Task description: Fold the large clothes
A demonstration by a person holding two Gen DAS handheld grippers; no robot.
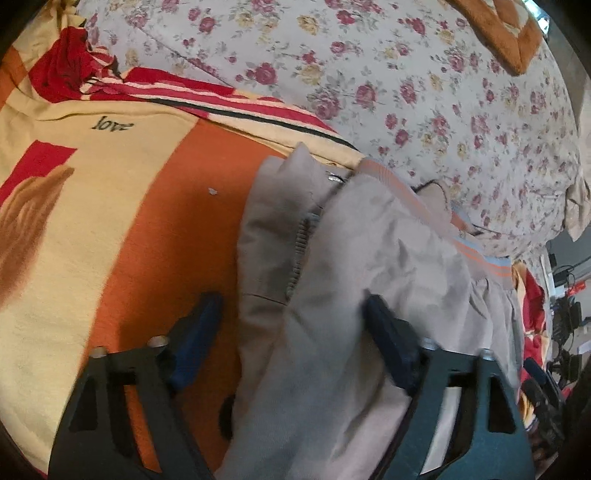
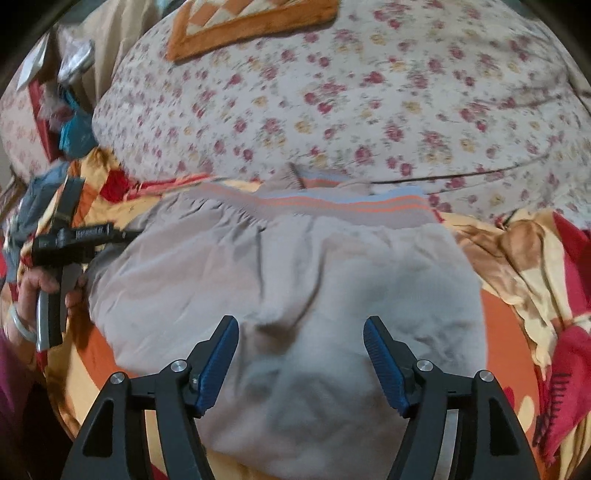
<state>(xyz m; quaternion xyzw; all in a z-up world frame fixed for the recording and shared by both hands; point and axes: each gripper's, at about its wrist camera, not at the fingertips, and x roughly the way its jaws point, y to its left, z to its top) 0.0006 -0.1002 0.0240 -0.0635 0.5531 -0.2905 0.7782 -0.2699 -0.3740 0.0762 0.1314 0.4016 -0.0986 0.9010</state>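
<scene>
A beige-grey jacket (image 1: pixel 369 266) with a zipper (image 1: pixel 301 251) and an orange-striped ribbed hem (image 1: pixel 469 251) lies folded on the bed. My left gripper (image 1: pixel 291 317) stands open over the jacket's left edge. One of its fingers is above the orange blanket and the other rests against the cloth, with nothing pinched. In the right wrist view the same jacket (image 2: pixel 280 280) spreads out with its hem (image 2: pixel 332 205) on the far side. My right gripper (image 2: pixel 301 336) hangs open just above the jacket's near part, its blue pads (image 2: pixel 218 365) apart.
Under the jacket lies an orange, yellow and red blanket (image 1: pixel 110 206). Behind it is a bulky floral quilt (image 2: pixel 332 96) with an orange cushion (image 2: pixel 251 22) on top. A person's hand (image 2: pixel 44 291) grips the other tool's handle at the left. Clutter sits beyond the bed's edge (image 1: pixel 561 317).
</scene>
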